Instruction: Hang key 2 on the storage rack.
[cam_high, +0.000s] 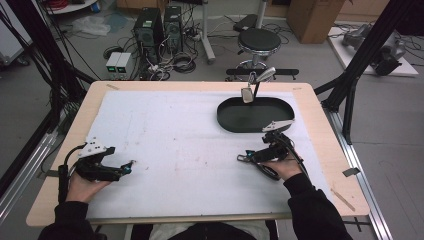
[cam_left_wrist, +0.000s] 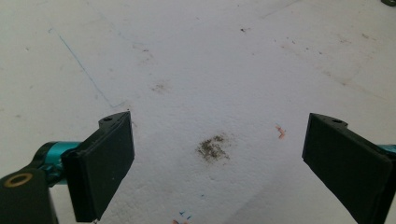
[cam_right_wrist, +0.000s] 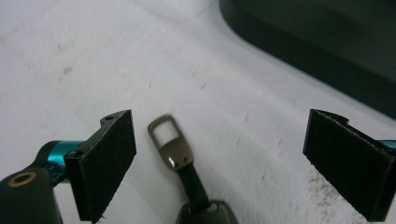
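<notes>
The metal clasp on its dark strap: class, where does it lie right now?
In the right gripper view the metal clasp lies on the white mat between the open jaws of the right gripper, nearer the left jaw, short of the black tray.

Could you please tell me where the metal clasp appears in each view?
High view: the metal clasp lies on the white mat, just left of the right tool.
Right gripper view: low centre, between the open jaws.
Left gripper view: a dark speck at the top right corner, too small to tell.
Shared landmark: the white mat.
</notes>
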